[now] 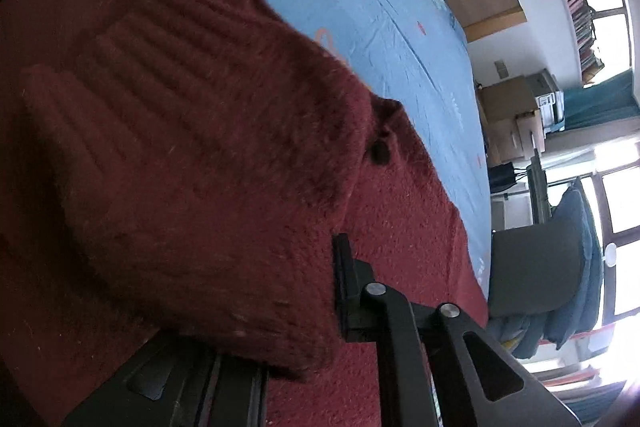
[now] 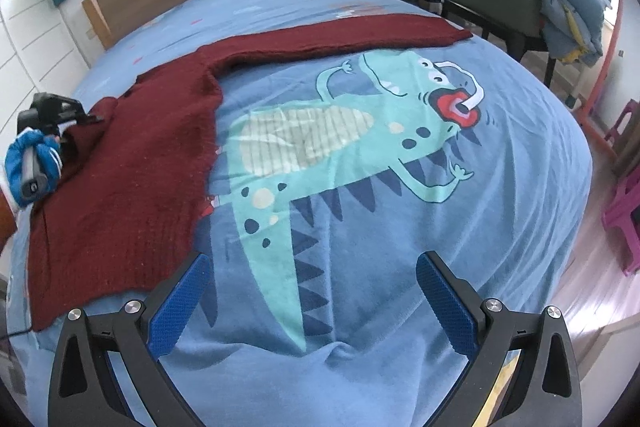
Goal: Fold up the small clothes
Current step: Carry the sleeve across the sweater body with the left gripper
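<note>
Left wrist view: our left claw (image 1: 340, 291) is nearly closed, pinching a fold of the red sweater (image 1: 200, 131). The knit drapes over the left finger and hides it; only the right finger (image 1: 344, 279) shows, pressed against the fabric. More sweater lies flat on the bed (image 1: 400, 39) just beyond the claw and to its right. Ahead of the claw the sweater's ribbed part is raised and folded over. Far right of the claw stand a chair (image 1: 536, 267) and boxes (image 1: 512, 115).

Right wrist view: our right claw (image 2: 312, 303) stands wide open and empty, its blue pads (image 2: 180, 307) hovering above the bed (image 2: 500, 187). The sweater (image 2: 132, 163) lies to the claw's left and ahead, its lower corner just beside the left pad; one sleeve (image 2: 340, 31) stretches across the bed far ahead. A dinosaur print (image 2: 340, 139) sits straight ahead of the claw. At far left our left claw (image 2: 96, 117) grips the sweater's edge, held by a gloved hand (image 2: 32, 163).
</note>
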`<state>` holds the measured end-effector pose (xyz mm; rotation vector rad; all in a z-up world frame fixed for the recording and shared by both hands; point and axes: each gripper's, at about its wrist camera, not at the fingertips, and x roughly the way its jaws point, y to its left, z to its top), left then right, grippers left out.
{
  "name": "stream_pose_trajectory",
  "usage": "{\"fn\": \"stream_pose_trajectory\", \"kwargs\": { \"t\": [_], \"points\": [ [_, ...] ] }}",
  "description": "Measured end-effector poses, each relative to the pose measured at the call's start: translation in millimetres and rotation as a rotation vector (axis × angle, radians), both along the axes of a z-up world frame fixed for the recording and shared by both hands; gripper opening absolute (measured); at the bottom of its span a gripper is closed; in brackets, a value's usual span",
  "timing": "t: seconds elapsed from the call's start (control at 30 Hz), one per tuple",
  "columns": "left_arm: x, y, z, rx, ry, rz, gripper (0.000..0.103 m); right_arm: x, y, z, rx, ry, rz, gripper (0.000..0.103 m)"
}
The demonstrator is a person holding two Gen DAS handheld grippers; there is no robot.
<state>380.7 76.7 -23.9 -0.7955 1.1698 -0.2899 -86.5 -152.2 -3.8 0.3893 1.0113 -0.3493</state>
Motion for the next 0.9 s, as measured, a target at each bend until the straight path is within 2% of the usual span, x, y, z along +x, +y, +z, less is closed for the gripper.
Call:
{"fn": "stream_pose_trajectory", "kwargs": {
  "t": [0.13, 0.23, 0.3, 0.33, 0.37, 0.43, 0.63, 0.73, 0.8, 0.87, 0.9],
  "points": [
    [-17.7, 23.5, 5.5, -0.033, -0.005, 0.062, 0.029, 1.8, -0.8, -2.7, 0.005, 0.004, 0.001, 0.103],
    [-6.1, 44.1, 12.6, -0.059, 0.003, 0.140, 0.030, 2.8, -1.1, -4.6, 0.008, 0.008, 0.002, 0.103],
    [-8.5, 56.6, 7.4, -0.078, 0.015, 0.191, 0.030, 3.1, -0.9, -4.7, 0.005, 0.009, 0.005, 0.103],
    [-11.3, 57.3, 3.4, -0.095, 0.013, 0.207, 0.028, 3.4, -0.8, -5.0, 0.004, 0.010, 0.005, 0.103],
    [-13.6, 62.2, 1.8, -0.106, 0.010, 0.211, 0.021, 3.3, -0.9, -4.9, 0.005, 0.010, 0.004, 0.103],
    [-13.4, 59.0, 9.4, -0.073, -0.018, 0.163, 0.005, 3.2, -1.0, -4.8, 0.002, 0.011, 0.000, 0.103],
    [-32.9, 16.9, 21.0, 0.072, -0.079, -0.046, 0.006, 2.9, -2.7, -7.4, -0.001, 0.017, 0.000, 0.103],
    [-41.6, -7.4, 22.4, 0.179, -0.084, -0.144, 0.006, 3.7, -1.3, -7.4, 0.000, 0.017, 0.005, 0.103],
    [-47.6, -19.6, 21.6, 0.236, -0.087, -0.187, 0.013, 4.3, -1.1, -7.2, -0.001, 0.016, 0.005, 0.103],
    [-54.5, -24.2, 27.0, 0.258, -0.114, -0.219, 0.028, 4.3, -1.2, -7.5, -0.002, 0.018, 0.004, 0.103],
    [-55.8, -27.4, 30.5, 0.272, -0.128, -0.234, 0.030, 4.4, -1.4, -7.7, -0.003, 0.021, 0.004, 0.103]
  ]
}}
